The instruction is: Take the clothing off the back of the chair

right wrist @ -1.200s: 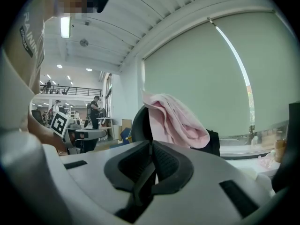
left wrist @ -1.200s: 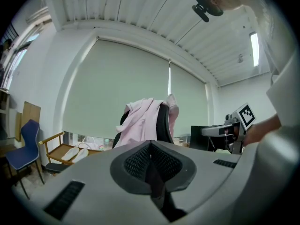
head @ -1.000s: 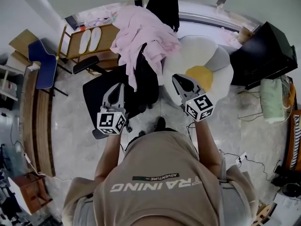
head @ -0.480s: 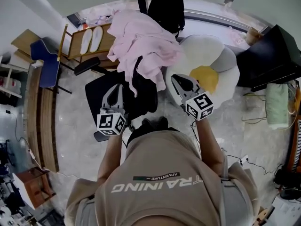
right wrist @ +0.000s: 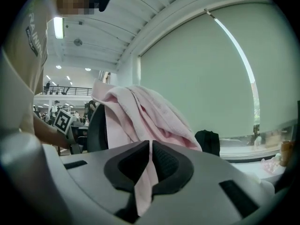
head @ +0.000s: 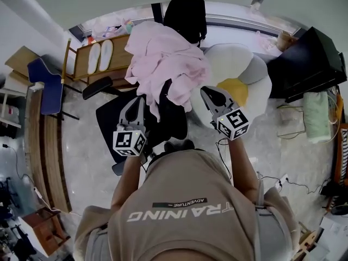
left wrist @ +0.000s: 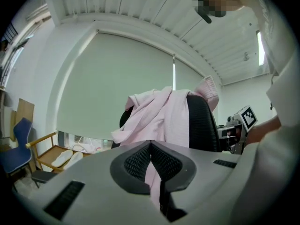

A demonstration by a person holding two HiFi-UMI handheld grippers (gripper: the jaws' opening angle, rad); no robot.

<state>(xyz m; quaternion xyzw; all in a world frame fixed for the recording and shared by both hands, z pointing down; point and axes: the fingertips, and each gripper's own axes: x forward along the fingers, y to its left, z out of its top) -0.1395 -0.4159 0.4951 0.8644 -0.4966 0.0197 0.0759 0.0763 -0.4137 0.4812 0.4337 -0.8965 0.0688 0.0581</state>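
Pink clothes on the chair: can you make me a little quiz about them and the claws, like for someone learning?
1. Pick one: what colour is the clothing draped over the chair? A blue, B pink, C green.
2. True or false: the left claw and the right claw are both wide open.
3. Fill the gap: the big white cushion beside the chair has a ___ middle.

Key: 1 B. 2 False, both claws are shut. 3 yellow.
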